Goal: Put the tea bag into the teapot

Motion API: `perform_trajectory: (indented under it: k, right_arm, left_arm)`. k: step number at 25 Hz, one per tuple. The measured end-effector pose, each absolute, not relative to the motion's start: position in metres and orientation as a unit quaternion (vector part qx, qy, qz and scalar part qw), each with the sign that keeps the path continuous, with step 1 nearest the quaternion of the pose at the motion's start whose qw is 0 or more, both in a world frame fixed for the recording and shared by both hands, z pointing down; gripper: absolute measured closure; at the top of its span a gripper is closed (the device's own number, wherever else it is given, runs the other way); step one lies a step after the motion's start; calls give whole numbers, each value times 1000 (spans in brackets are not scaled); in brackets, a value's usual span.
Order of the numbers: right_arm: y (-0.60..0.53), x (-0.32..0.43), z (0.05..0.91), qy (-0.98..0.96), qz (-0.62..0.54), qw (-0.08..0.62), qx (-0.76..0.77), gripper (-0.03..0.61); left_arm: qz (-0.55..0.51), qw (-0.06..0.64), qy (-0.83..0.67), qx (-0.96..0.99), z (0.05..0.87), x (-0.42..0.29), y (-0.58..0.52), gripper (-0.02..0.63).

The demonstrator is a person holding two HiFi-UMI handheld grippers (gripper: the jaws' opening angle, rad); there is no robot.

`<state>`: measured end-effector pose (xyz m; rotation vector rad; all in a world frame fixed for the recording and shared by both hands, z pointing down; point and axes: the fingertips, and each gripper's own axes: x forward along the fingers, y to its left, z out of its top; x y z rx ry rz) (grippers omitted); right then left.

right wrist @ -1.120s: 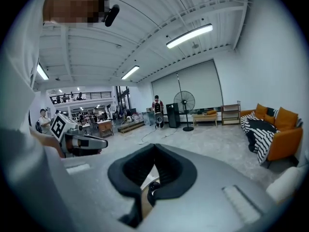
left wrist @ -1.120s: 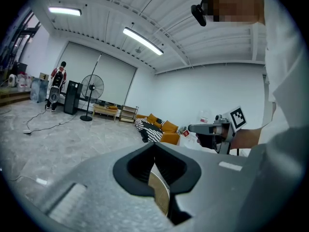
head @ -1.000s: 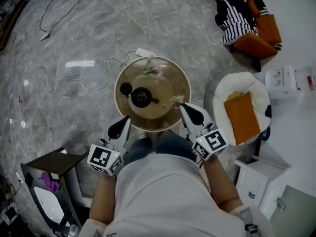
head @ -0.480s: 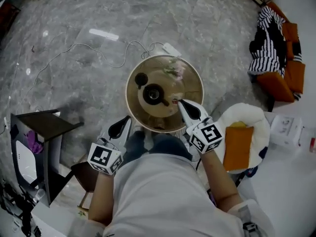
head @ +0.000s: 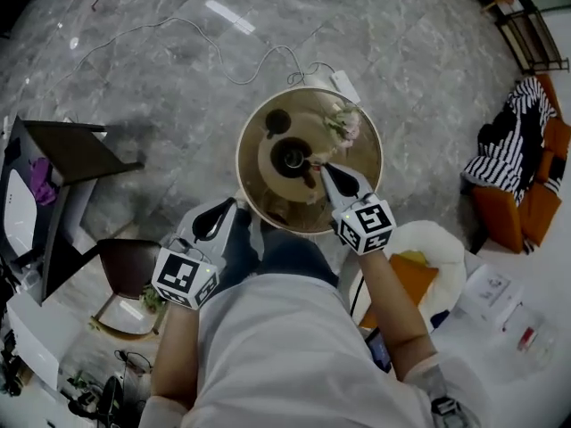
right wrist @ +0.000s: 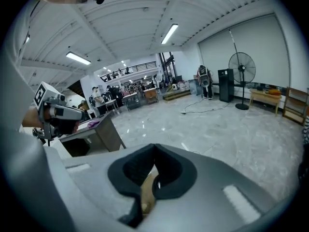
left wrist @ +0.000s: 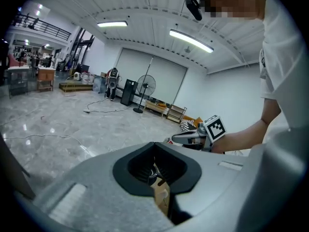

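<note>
Tea bag (head: 315,160), a small pale scrap, sits pinched in the tips of the right tongs (head: 325,168), whose smooth grey shells close on it. It hangs just at the 4 o'clock rim of the round teapot (head: 290,156), whose mouth shows as a dark circle. A dark disc-shaped lid (head: 277,121) lies at the teapot's 11 o'clock and pale flowers (head: 343,123) at its 2 o'clock. All stand on a round, glossy, glass-topped counter (head: 361,175). The left tongs (head: 234,203), drawn together on nothing, hover by the counter's 7 o'clock edge over veined grey marble floor (head: 178,87).
</note>
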<state>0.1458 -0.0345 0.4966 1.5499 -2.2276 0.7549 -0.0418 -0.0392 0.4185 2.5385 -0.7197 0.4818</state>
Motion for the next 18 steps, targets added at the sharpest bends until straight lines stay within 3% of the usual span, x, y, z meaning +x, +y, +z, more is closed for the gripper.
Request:
perform_trajectory:
  k: [18]
  right_arm:
    - [-52,118,656,-802,312,284,422,575]
  left_arm:
    - [185,293,-366,864,465,-83,-14,606]
